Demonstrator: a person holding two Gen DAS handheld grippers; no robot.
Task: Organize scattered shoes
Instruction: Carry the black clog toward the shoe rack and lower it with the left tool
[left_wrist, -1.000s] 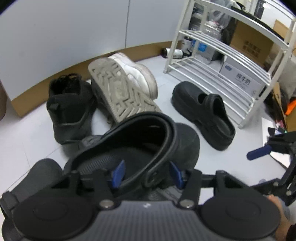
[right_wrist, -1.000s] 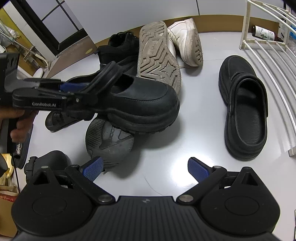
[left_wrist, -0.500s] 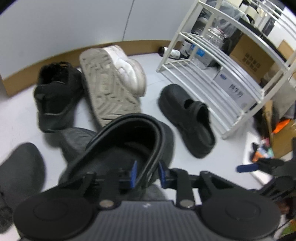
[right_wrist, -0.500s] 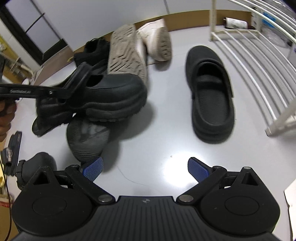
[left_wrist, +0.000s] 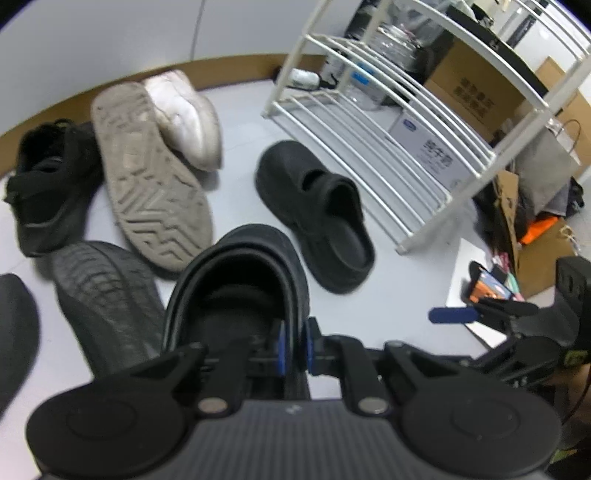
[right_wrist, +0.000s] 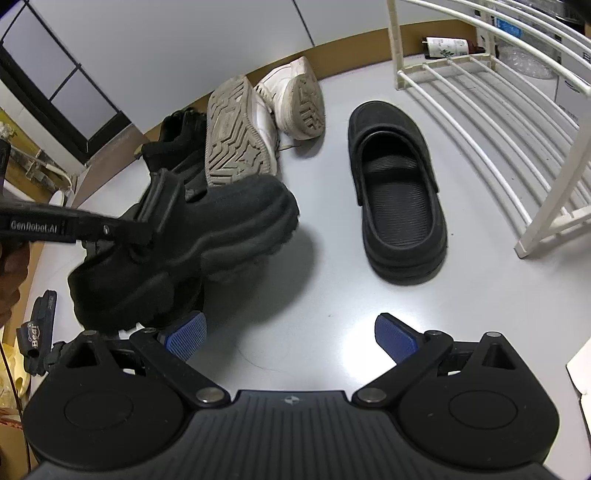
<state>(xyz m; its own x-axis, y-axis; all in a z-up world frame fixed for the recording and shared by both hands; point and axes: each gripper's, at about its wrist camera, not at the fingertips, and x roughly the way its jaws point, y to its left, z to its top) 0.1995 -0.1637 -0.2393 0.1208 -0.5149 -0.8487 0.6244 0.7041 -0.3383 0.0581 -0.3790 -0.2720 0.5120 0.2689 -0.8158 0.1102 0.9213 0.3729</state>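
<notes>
My left gripper (left_wrist: 293, 347) pinches the side rim of a black clog (left_wrist: 236, 280), and its jaws are still closing on it. In the right wrist view that clog (right_wrist: 207, 236) hangs tilted above the floor. Its twin, a second black clog (right_wrist: 395, 195), stands upright on the grey floor beside the white shoe rack (right_wrist: 480, 92). My right gripper (right_wrist: 291, 332) is open over bare floor in front of the twin, with nothing between its fingers. A white sneaker (left_wrist: 147, 177) lies sole up against another white sneaker (left_wrist: 188, 118).
A black sneaker (left_wrist: 44, 181) and a dark shoe lying sole up (left_wrist: 103, 291) are at the left. Cardboard boxes (left_wrist: 476, 88) stand behind the rack, whose lowest shelf is bare. A bottle (right_wrist: 447, 46) lies by the wall. White paper (left_wrist: 469, 273) lies at the right.
My left gripper has shut on the clog's rim and carried it up and rightwards, toward the twin clog. The right gripper has shifted toward the rack, staying open.
</notes>
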